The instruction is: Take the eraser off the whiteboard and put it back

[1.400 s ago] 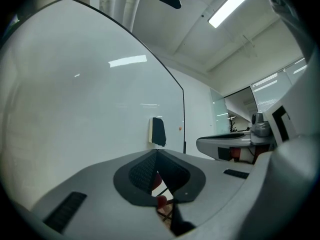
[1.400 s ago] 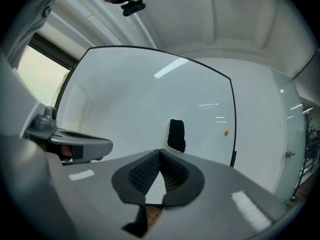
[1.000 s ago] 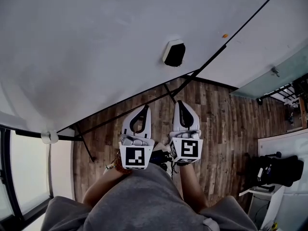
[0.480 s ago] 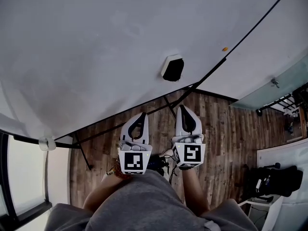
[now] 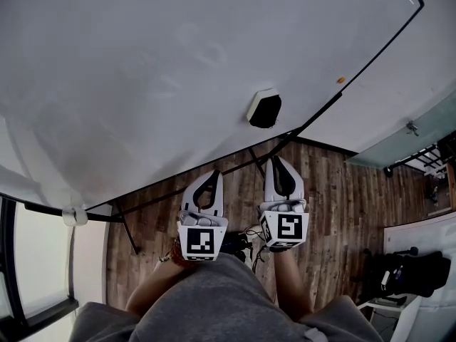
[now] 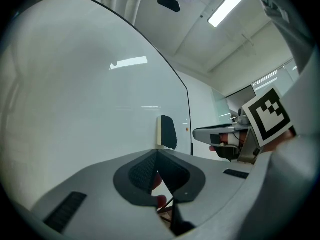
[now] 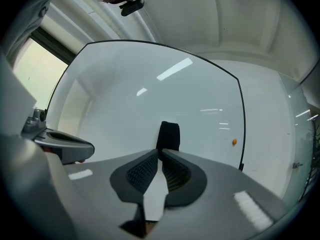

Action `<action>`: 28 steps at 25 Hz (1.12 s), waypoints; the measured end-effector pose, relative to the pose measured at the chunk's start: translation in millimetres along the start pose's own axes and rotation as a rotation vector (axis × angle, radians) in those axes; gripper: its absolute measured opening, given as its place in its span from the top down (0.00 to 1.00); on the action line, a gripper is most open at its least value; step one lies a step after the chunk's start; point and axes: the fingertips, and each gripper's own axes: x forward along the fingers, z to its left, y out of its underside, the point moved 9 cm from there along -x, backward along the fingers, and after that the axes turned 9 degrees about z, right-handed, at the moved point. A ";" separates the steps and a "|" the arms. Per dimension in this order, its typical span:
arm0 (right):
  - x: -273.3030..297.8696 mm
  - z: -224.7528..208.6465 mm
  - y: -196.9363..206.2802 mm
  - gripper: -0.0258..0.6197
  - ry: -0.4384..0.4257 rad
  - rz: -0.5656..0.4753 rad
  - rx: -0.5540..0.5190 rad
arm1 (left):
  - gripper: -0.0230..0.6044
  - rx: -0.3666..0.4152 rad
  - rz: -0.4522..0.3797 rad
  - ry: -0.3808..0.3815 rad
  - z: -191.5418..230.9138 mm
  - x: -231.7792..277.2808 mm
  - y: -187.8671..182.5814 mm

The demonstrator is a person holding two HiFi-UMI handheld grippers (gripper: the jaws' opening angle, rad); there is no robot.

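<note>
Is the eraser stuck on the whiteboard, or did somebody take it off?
Stuck on. The eraser sits flat against the whiteboard near its lower edge, with bare board around it and nothing gripping it.

We see a large whiteboard (image 5: 142,84) with a thin black frame standing upright at the far side. A black felt eraser (image 5: 264,110) with a cream-coloured back clings flat to it, low down and toward the right end, just above the bottom edge. A small orange round dot (image 5: 341,80) sits on the board further right, well apart from the eraser and near the frame. Nearer us lies a brown wood-plank floor (image 5: 335,212), where the board's thin black stand legs (image 5: 127,223) rest.
</note>
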 end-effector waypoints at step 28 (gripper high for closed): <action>49.0 -5.1 -10.9 0.77 -0.041 0.006 -0.007 | 0.95 0.016 -0.018 -0.048 25.5 24.6 -6.2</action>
